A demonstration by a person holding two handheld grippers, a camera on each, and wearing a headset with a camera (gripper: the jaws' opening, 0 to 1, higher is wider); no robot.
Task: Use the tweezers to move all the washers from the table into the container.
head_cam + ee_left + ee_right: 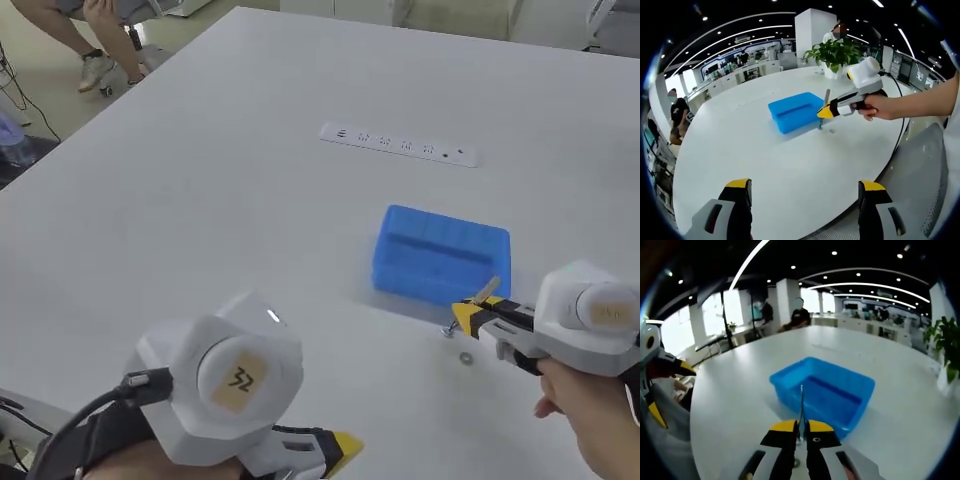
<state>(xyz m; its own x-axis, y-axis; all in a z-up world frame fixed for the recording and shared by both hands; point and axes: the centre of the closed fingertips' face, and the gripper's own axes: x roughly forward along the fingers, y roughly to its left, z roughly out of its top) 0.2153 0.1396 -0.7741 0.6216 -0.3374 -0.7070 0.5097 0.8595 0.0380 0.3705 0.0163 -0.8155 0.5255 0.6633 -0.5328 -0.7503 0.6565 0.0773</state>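
Observation:
A blue container [440, 255] stands on the white table [200, 220]. My right gripper [464, 316] hovers just in front of it, shut on thin metal tweezers [487, 289] that stick up between its jaws. A small washer [466, 358] lies on the table below that gripper. In the right gripper view the tweezers [801, 400] point at the container [840, 390] from my right gripper [801, 426]. My left gripper [805, 197] is open and holds nothing, low at the table's near edge; it looks toward the container [795, 111] and the right gripper [824, 113].
A white power strip [400, 144] lies beyond the container. A person's legs [95, 40] show at the far left past the table edge. A potted plant [835, 52] stands at the table's far side. A grey chair [920, 170] is beside the table.

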